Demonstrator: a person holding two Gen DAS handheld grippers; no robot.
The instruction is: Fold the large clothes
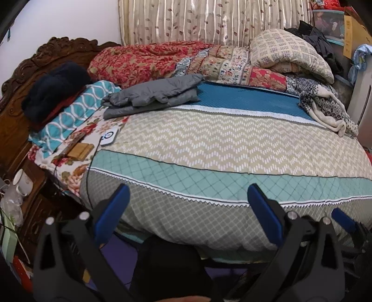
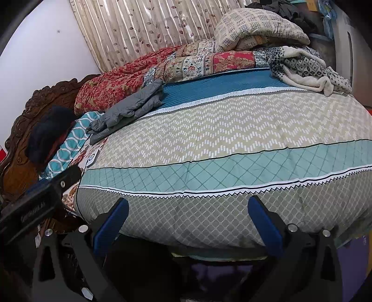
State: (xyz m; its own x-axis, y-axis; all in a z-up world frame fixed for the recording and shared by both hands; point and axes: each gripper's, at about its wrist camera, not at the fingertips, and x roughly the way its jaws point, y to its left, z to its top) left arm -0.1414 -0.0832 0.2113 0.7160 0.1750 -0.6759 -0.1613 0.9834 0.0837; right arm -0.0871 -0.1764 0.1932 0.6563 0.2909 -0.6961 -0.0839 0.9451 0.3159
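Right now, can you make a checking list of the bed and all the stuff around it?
Surface: bed with a striped patterned cover, middle bare.
Job's things: grey jacket lies folded near the pillows; patterned blanket lies crumpled at the far right edge.
Clutter: red quilt and checked quilt heaped along the far side; dark hat on the teal pillow; white controller; mug on the bedside stand.
Grippers: left gripper open, holding nothing; right gripper open, holding nothing.
Cables: black cable runs from the controller down the bedside.
Surroundings: carved headboard, leaf-print curtain.
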